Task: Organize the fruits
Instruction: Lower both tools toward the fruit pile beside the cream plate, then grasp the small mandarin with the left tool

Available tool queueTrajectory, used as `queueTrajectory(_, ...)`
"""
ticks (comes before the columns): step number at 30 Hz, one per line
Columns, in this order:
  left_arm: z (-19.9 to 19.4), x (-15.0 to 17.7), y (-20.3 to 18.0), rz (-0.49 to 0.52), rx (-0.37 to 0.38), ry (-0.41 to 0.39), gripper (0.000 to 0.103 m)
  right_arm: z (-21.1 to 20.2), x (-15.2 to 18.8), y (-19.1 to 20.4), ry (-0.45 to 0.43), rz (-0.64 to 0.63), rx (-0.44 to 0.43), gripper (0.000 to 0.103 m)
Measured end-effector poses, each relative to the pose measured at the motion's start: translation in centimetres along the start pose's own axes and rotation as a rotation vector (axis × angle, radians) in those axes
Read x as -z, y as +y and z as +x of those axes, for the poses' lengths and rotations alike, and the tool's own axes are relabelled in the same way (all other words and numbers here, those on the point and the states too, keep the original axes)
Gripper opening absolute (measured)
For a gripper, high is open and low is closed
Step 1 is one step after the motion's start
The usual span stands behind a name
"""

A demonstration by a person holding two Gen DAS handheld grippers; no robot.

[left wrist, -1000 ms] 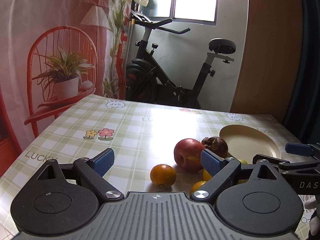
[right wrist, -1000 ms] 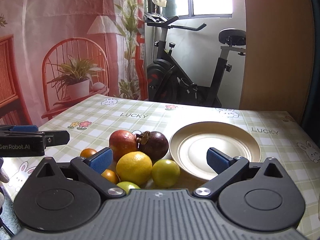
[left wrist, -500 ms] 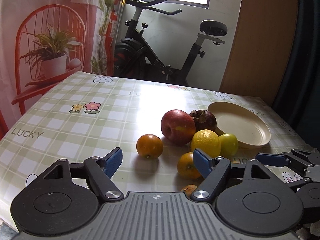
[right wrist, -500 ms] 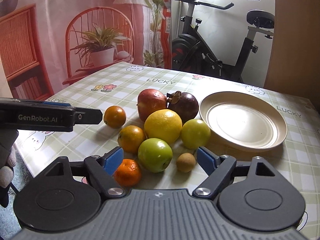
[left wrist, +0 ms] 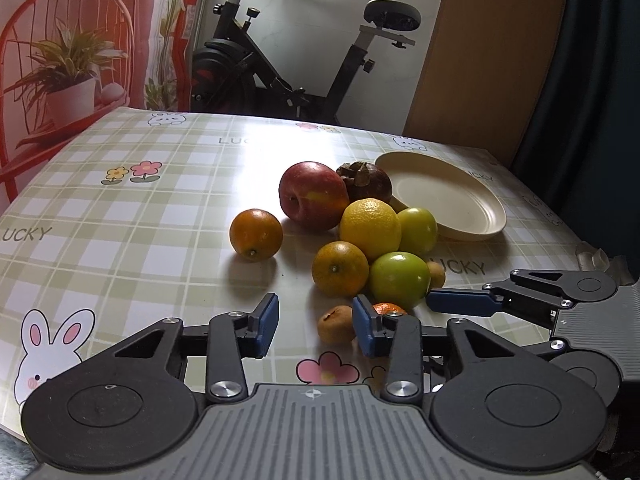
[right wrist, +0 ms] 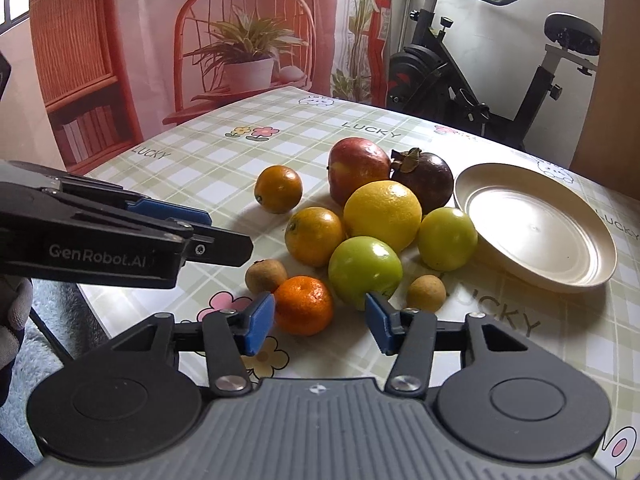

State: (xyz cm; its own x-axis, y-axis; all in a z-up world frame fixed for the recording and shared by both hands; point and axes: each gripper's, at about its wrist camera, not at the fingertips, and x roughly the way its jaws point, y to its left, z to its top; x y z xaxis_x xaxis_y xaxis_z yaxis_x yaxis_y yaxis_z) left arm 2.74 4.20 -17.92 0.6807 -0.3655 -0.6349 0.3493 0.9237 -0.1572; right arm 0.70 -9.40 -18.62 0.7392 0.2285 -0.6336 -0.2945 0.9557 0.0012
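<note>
Right gripper (right wrist: 318, 322) is hovering with its blue-padded jaws spread around a small bright-orange mandarin (right wrist: 304, 305), not yet pinching it.

Left gripper (left wrist: 315, 325) is also gaping wide and holding nothing, with a small brown longan-like fruit (left wrist: 335, 324) lying just ahead between its pads. The rest of the fruit is sitting clustered on the green-checked vinyl tablecloth (right wrist: 224, 160): a red apple (right wrist: 358, 168), a large yellow citrus (right wrist: 383, 215), a green apple (right wrist: 365, 271), all beside the empty cream round plate (right wrist: 536, 228).

mandarin (left wrist: 387, 309): mostly hidden behind left gripper (left wrist: 316, 322) finger
longan (left wrist: 436, 275): half hidden behind green apple (left wrist: 399, 280)
gloved hand (right wrist: 12, 320): cut off at frame edge
</note>
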Motion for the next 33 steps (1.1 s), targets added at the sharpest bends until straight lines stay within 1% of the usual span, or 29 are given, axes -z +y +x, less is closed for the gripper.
queueTrajectory(2,0.3,0.1,-0.3,0.01,0.01,0.022,0.042,0.1,0.2,0.2,-0.001,-0.011,-0.004,0.05)
queueTrajectory(5,0.5,0.4,-0.9,0.032,0.042,0.038,0.036,0.2,0.3,0.3,0.003,-0.008,-0.01,0.046)
queueTrajectory(8,0.5,0.5,-1.2,0.044,0.071,0.045,0.036,0.3,0.4,0.3,0.006,-0.008,-0.018,0.044)
queueTrajectory(10,0.7,0.4,-1.3,0.04,0.086,0.05,0.035,0.4,0.5,0.4,0.01,-0.016,-0.021,0.042)
queueTrajectory(13,1.0,0.3,-1.1,0.019,0.13,0.066,0.035,0.7,0.6,0.6,0.015,-0.018,-0.023,0.041)
queueTrajectory(16,1.3,0.0,-1.5,0.026,0.16,0.08,0.035,0.9,0.7,0.5,0.015,-0.017,-0.026,0.041)
queueTrajectory(17,1.5,-0.1,-1.7,0.027,0.169,0.083,0.035,0.9,0.7,0.6,0.015,-0.017,-0.028,0.039)
queueTrajectory(24,2.6,-0.9,-2.6,0.05,0.175,0.11,0.035,0.5,0.8,0.2,0.019,-0.023,-0.023,0.038)
queueTrajectory(27,3.0,-0.9,-2.9,0.062,0.188,0.127,0.035,0.0,1.1,-0.4,0.026,0.0,-0.009,0.038)
queueTrajectory(30,3.6,-0.8,-3.2,0.061,0.199,0.149,0.035,-0.5,1.5,-1.0,0.03,0.024,-0.004,0.038)
queueTrajectory(33,4.2,-1.0,-3.4,0.045,0.222,0.167,0.035,-0.7,1.7,-1.1,0.035,0.032,-0.007,0.035)
